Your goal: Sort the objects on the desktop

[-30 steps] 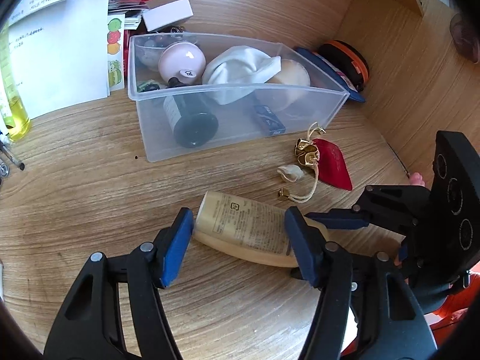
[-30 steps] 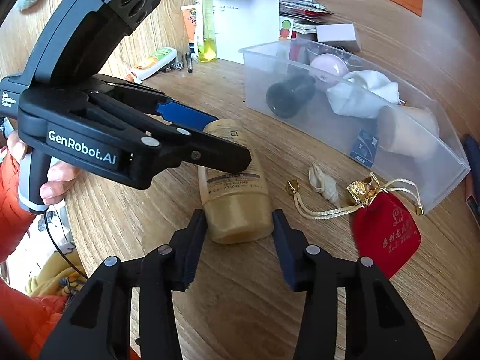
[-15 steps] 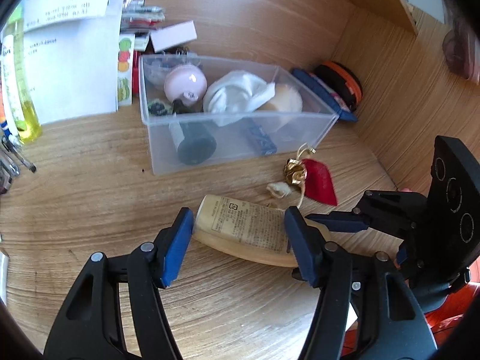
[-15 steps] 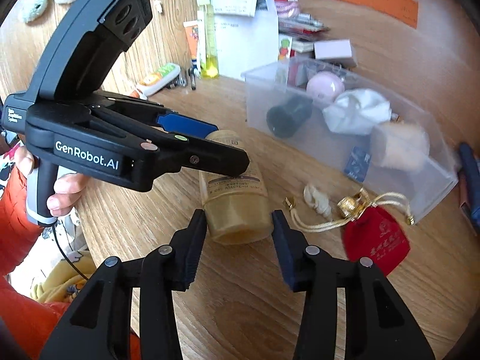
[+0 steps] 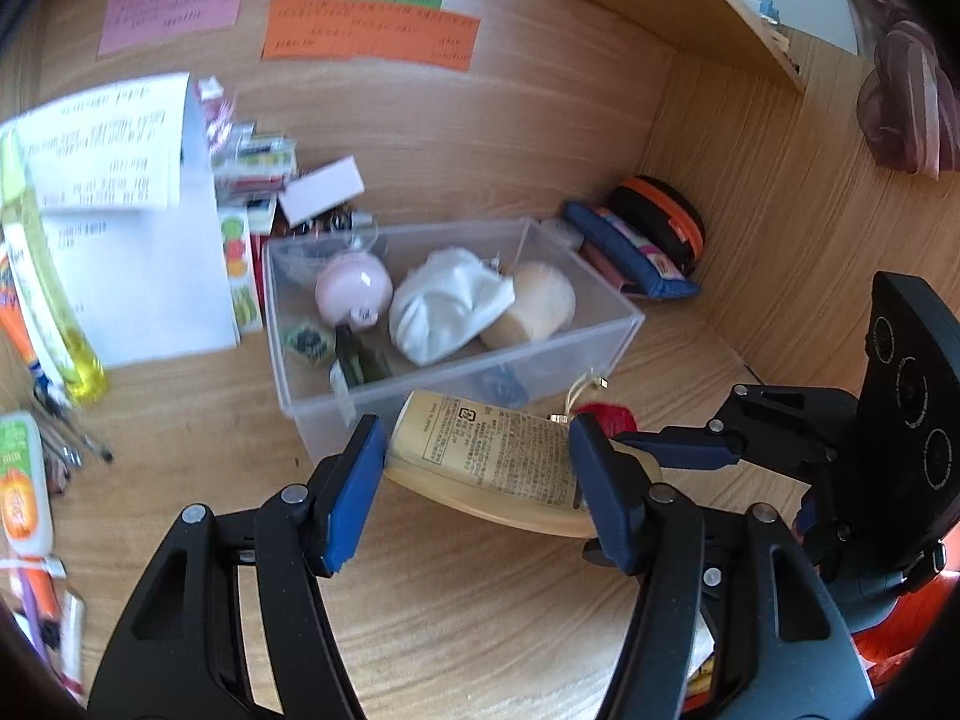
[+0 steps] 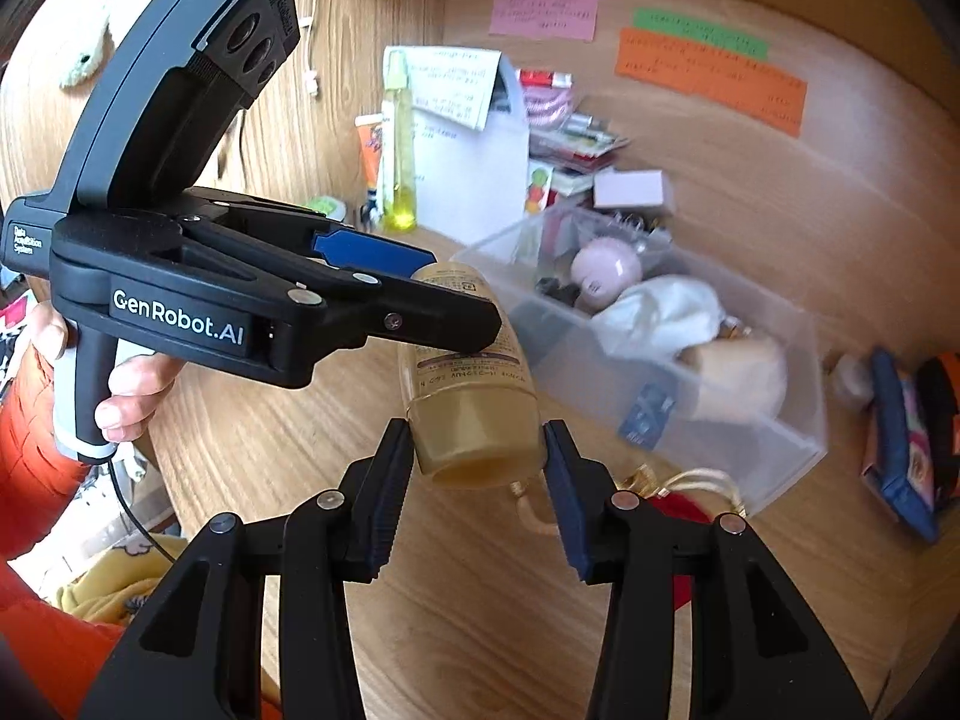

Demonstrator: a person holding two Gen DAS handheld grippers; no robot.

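A beige lotion bottle [image 5: 492, 456] hangs in the air above the wooden desk [image 5: 480, 612], held from two sides. My left gripper [image 5: 474, 480] is shut across its labelled body. My right gripper [image 6: 480, 456] is shut on its wide cap end [image 6: 474, 438]. In the right wrist view the left gripper [image 6: 444, 294] comes in from the left, gripped by a hand [image 6: 126, 402]. In the left wrist view the right gripper [image 5: 654, 456] reaches in from the right. A clear plastic bin [image 5: 600, 348] just behind the bottle holds a pink ball [image 5: 354, 288], a white cloth [image 5: 444, 306] and other small items.
A red drawstring pouch [image 5: 606, 414] lies on the desk under the bottle, by the bin. Papers [image 5: 120, 228], a yellow bottle [image 5: 54, 312] and tubes crowd the left. A blue case [image 5: 630, 258] and an orange-edged pouch [image 5: 660, 222] sit in the back right corner.
Both grippers have risen together with the bottle, lifting it off the desk. The views have tilted up, so the bin and back wall notes now show further down the frame.
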